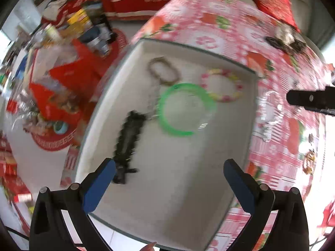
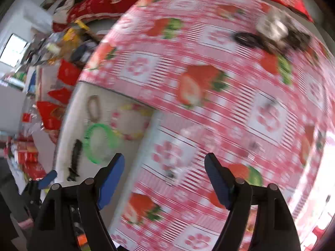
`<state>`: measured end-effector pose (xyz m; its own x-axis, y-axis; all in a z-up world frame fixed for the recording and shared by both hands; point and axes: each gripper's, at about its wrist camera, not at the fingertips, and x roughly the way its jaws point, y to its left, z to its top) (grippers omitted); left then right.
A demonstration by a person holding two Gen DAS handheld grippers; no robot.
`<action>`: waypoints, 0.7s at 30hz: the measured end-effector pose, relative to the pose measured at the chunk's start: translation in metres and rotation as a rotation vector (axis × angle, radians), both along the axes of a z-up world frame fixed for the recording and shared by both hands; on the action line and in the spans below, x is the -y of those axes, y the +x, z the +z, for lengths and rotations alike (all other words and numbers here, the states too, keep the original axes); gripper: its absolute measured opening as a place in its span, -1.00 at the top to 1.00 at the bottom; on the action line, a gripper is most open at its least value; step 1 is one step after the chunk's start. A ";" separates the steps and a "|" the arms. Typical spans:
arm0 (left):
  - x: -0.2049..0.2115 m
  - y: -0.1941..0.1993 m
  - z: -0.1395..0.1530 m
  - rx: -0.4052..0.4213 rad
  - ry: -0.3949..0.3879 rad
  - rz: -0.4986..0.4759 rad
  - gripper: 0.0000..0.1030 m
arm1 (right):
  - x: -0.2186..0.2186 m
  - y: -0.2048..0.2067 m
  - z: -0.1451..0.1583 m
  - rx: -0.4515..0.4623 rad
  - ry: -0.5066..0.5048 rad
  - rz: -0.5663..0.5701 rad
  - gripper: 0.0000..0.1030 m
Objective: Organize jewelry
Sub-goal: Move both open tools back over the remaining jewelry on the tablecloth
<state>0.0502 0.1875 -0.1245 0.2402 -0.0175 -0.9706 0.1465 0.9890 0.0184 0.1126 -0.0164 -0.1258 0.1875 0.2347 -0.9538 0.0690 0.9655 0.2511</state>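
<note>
- Hovering over the shallow white rectangular tray [image 1: 209, 198], the left gripper [image 1: 169, 177] has its blue-padded fingers [image 1: 98, 188] spread wide, with nothing between them.
- Lying inside the tray, the translucent green plastic bangle [image 1: 186, 108] sits near its middle, apart from both finger pads.
- The pink, yellow and white beaded bracelet [image 1: 223, 84] lies just beside the bangle, toward the tray's far right corner; whether the two rings overlap at their edges is blurred.
- A brownish oval beaded bracelet [image 1: 164, 71] rests toward the far wall, and a thin silvery chain [image 1: 155, 102] runs from it down toward the bangle's left side.
- A black fuzzy elongated hair clip [image 1: 127, 140] lies at the tray's left, its near end just beside the left finger pad.
- The tray stands on a pink strawberry-patterned tablecloth [image 1: 209, 21], where a clear bracelet [image 1: 270, 113] lies just outside the tray's right wall.
- The right gripper [image 2: 165, 175] hangs above the tablecloth [image 2: 209, 104] to the right of the tray [image 2: 65, 129], its blue pads [image 2: 111, 179] parted and holding nothing; its black tip [image 1: 309, 101] shows in the left wrist view.
- A dark, blurred heap of items [image 2: 276, 33] sits on the far side of the cloth; what they are cannot be told.
- Red packages and clutter [image 1: 56, 96] crowd the area left of the tray.
</note>
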 end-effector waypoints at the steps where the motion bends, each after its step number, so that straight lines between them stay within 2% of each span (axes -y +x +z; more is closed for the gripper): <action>1: 0.008 0.000 0.002 0.002 -0.001 -0.019 -1.00 | 0.009 -0.005 -0.001 -0.007 -0.006 -0.020 -0.57; 12: 0.106 -0.007 0.013 0.010 -0.024 -0.243 -1.00 | 0.127 -0.064 -0.018 -0.107 -0.049 -0.266 -0.57; 16: 0.136 -0.014 0.009 -0.009 -0.032 -0.283 -1.00 | 0.156 -0.074 -0.020 -0.107 -0.040 -0.327 -0.57; 21: 0.167 -0.016 -0.002 -0.058 -0.058 -0.309 -1.00 | 0.178 -0.073 -0.020 -0.094 -0.027 -0.349 -0.57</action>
